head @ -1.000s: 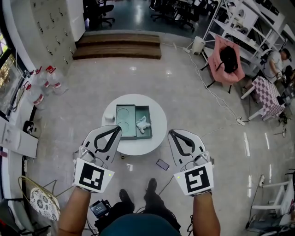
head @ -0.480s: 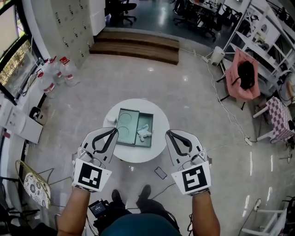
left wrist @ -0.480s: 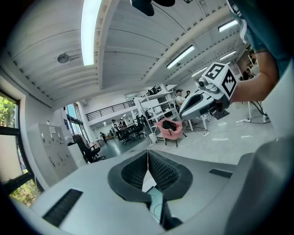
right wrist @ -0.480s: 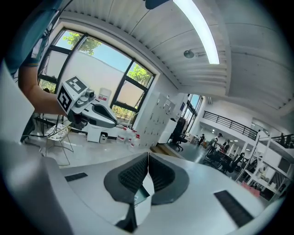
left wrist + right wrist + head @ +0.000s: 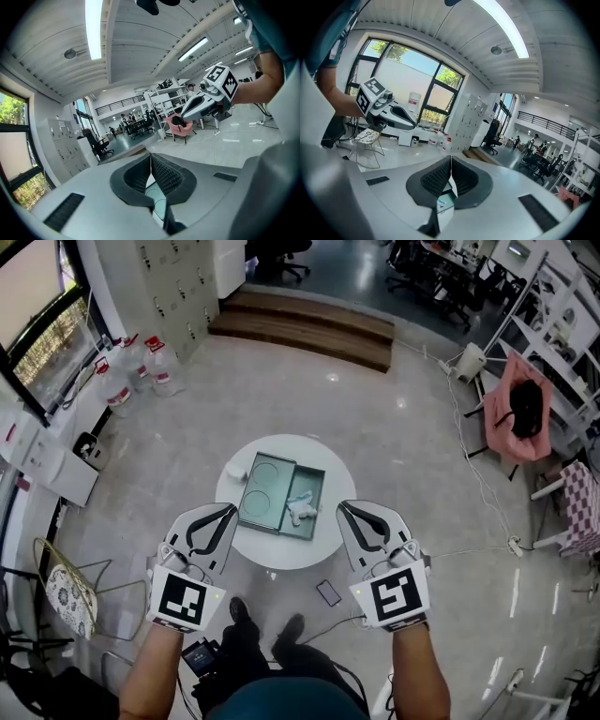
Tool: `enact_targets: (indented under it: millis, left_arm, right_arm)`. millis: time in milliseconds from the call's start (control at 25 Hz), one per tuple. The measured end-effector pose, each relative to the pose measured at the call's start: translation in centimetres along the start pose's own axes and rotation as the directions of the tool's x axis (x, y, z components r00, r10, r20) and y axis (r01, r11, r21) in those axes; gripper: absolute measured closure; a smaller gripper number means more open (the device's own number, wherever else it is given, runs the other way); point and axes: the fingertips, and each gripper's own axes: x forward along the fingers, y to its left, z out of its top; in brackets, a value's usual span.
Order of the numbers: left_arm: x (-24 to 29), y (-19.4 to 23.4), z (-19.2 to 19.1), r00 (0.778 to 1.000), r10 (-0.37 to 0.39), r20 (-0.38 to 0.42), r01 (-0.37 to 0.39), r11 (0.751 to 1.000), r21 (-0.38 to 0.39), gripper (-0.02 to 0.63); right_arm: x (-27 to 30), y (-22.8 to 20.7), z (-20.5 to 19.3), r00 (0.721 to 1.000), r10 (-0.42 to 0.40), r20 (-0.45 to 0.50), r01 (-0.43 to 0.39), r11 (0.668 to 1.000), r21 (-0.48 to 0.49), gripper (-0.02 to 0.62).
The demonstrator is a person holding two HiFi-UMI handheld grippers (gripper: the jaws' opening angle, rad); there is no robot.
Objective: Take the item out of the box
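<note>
Head view: from high up, facing steeply down; round worktop [image 5: 274, 547] well below at mid-frame, floor all round; left gripper [image 5: 236, 506] and right gripper [image 5: 340, 506] near the lower edge. Left gripper view: close along its own jaws, near level, toward the far right; shares the pink chair [image 5: 520, 413] with head view. Right gripper view: faces far left; shares the water bottles [image 5: 141, 362]. Both glimpse the box [image 5: 314, 486] under their jaws; each catches the other gripper.

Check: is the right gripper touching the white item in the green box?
Apart. Head view shows the green box rim and bare tabletop between the white item and the shut jaws of the right gripper.
</note>
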Motion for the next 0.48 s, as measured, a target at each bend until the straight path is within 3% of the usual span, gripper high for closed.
enact_targets:
  millis: [480]
  left_arm:
    - [6.9,3.5,-10.4,0.997,-0.055,-0.057,0.053,0.998,-0.038,0.584]
  right_arm:
    - [12.1,1.2,-7.4,0.994,0.058,-0.092,-0.050,0.995,0.089,0.557]
